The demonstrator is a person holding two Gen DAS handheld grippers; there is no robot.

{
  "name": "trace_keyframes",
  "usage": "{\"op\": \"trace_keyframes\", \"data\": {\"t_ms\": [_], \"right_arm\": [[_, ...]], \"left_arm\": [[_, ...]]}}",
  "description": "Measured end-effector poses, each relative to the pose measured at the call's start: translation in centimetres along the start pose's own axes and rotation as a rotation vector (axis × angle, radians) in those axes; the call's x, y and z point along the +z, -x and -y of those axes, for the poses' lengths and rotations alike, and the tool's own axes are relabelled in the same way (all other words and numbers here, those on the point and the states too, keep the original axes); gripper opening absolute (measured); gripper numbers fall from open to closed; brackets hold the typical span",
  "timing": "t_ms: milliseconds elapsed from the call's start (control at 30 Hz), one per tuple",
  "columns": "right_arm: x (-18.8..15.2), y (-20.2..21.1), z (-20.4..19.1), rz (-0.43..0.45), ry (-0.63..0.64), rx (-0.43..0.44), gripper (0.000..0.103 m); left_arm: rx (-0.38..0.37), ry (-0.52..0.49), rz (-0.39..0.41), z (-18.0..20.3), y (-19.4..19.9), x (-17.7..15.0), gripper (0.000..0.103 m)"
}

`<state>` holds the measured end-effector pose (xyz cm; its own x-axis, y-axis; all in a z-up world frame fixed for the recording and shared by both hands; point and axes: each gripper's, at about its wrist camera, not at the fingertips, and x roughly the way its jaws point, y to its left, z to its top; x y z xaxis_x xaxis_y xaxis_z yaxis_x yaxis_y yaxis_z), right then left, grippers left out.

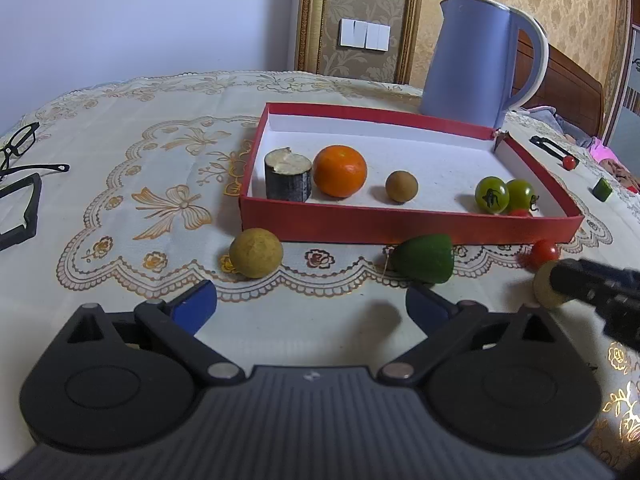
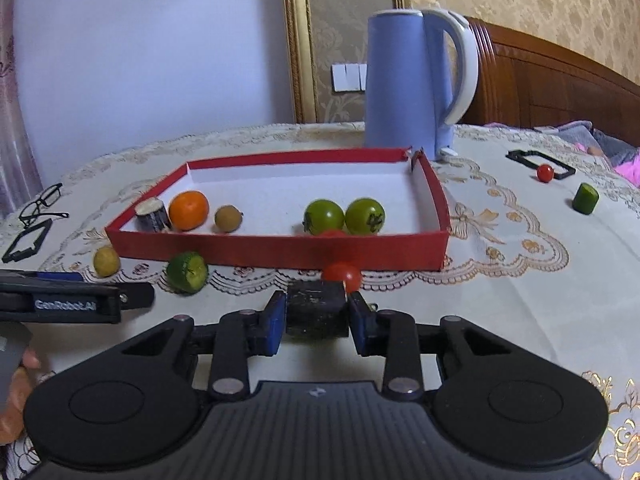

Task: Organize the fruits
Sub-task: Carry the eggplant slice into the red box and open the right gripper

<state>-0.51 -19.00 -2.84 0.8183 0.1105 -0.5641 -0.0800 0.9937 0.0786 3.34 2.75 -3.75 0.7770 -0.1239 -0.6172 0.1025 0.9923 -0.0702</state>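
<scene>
A red box holds a dark sugarcane piece, an orange, a brown longan, two green tomatoes and a red tomato. In front of it lie a yellow longan, a green cucumber chunk and a red cherry tomato. My left gripper is open and empty before them. My right gripper is shut on a second dark sugarcane piece.
A blue kettle stands behind the box. Glasses and a black frame lie at the left. At the right lie another black frame, a red tomato and a cucumber piece.
</scene>
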Motion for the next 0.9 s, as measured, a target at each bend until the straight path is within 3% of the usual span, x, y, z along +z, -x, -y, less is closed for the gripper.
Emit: {"op": "trace_keyframes", "data": {"t_ms": [100,167,400,667,900], "right_arm": [[0.6,0.4,-0.2,0.029,0.005,0.009,0.032],[1.1,0.4,-0.4,0.039,0.018,0.011,0.024],[2.9,0.0,-0.9,0.067,0.053,0.007,0.023],[0.5,2.1,0.8,0.043,0.068,-0.018,0.023],[-0.2,2.0,0.5,0.014,0.059,0.047,0.026]], "left_arm": [[-0.001,0.001,0.0,0.0,0.0,0.0,0.101],[0.0,0.001,0.0,0.0,0.0,0.0,0.101],[-0.005,0.006,0.002,0.1,0.0,0.0,0.101],[-0.009,0.009,0.002,0.0,0.1,0.0,0.101],[-0.01,0.01,0.003,0.0,0.0,0.0,0.101]]}}
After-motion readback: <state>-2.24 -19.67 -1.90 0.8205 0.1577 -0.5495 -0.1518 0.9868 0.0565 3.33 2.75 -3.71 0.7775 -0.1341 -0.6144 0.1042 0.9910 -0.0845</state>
